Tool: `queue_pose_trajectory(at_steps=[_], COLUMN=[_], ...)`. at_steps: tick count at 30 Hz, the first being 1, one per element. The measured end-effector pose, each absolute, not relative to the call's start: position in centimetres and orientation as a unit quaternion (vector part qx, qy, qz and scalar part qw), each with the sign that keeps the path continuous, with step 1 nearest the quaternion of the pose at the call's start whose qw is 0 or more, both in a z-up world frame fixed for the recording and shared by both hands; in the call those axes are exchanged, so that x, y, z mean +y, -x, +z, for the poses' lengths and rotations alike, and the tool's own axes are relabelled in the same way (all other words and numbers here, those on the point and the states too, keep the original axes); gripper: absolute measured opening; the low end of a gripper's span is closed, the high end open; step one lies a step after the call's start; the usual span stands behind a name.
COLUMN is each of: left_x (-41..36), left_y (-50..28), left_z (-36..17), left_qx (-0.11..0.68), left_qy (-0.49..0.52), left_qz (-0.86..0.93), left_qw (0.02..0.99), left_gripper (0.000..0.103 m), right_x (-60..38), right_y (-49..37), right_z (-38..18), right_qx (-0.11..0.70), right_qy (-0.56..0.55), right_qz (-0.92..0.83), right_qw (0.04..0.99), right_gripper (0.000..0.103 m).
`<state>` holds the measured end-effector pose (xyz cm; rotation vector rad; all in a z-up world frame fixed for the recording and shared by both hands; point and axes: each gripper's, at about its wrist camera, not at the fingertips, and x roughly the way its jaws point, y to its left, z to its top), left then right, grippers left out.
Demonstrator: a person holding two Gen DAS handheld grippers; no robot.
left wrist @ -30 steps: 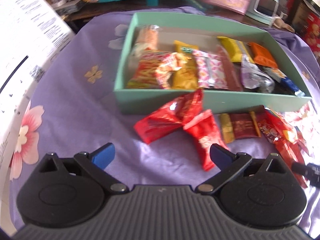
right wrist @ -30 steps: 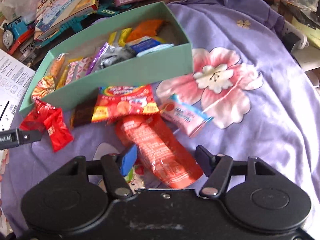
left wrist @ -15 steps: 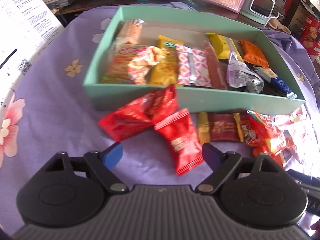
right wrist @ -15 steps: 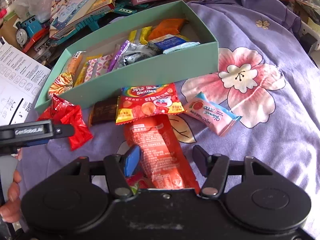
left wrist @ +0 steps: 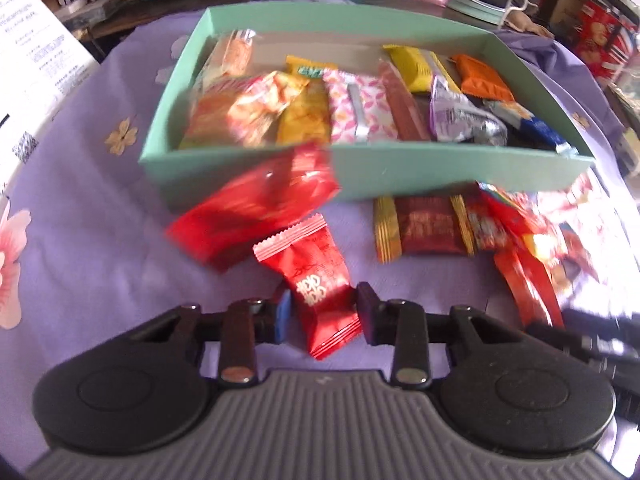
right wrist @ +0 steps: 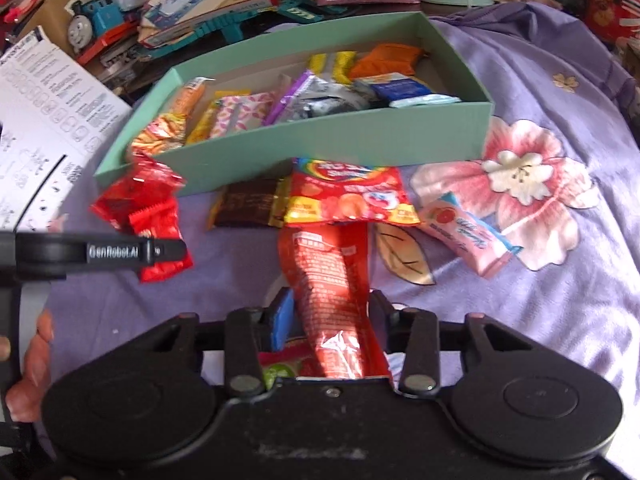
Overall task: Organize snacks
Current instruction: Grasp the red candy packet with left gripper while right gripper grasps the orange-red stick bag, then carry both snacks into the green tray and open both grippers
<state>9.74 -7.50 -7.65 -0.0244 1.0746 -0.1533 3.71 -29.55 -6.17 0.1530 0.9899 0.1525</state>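
Left gripper: jaws were closing around the small red packet, pads seemingly touching its sides, though blur left that unsure.
Right gripper: jaws were closing on the long orange pouch, lying just before the box.
Green box: sat beyond both, already half filled.
Technique: best to grip each wrapper mid-body, lift clear of the near wall, then release inside.

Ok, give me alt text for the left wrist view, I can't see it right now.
The left gripper is closing on a small red snack packet lying on the purple floral cloth. Just beyond it sit a larger red packet, a brown and gold bar and a mint-green box already holding assorted snacks.
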Motion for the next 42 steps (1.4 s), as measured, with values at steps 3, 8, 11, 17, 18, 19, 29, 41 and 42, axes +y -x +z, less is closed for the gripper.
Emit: queue_pose_trajectory(at_steps=[3,8,11,17,18,19,29,41,42], left_x=[-5.3,-3.8,-4.4,-5.6,-5.7,-5.8,-3.6,-1.0,-1.0], left_y=[-8.6,-8.5,-8.6,-8.3,-8.3,-8.3,-7.2,-4.9,-4.8], left_z=[-7.6,-7.5,-7.7,-7.9,-7.9,-7.9,-7.2,-4.9,-4.5], left_qx=[0.518,0.521,0.52,0.512,0.511,0.508,0.498,0.476,0.473], left_qy=[0.023,0.042,0.034,-0.001,-0.003,-0.009,0.002,0.042,0.044], left_qz=[-0.089,-0.076,-0.077,-0.075,-0.073,-0.068,-0.054,-0.061,-0.064], left_qw=[0.851,0.849,0.85,0.856,0.856,0.858,0.866,0.876,0.878], left_gripper=[0.033,0.036,0.047,0.051,0.047,0.042,0.028,0.028,0.028], right_x=[-29.5,-28.9,-27.9,-26.9,-26.7,-26.6,-27.5,-26.6,-26.5], right_y=[-4.2,-4.8,-4.6,-4.0,-4.0,-4.0,-2.9,-1.5,-1.5], right_z=[-6.6,-7.0,-7.3,-7.9,-7.9,-7.9,-6.8,-3.9,-3.7], right_qx=[0.476,0.471,0.462,0.441,0.441,0.441,0.461,0.447,0.446], right_qy=[-0.061,-0.059,-0.027,0.005,0.008,0.012,-0.052,-0.071,-0.073], right_qz=[0.071,0.062,0.055,0.042,0.039,0.034,0.041,0.073,0.076], right_qw=[0.874,0.878,0.885,0.896,0.897,0.897,0.885,0.889,0.889], right_gripper=[0.04,0.049,0.049,0.054,0.054,0.053,0.031,0.031,0.031])
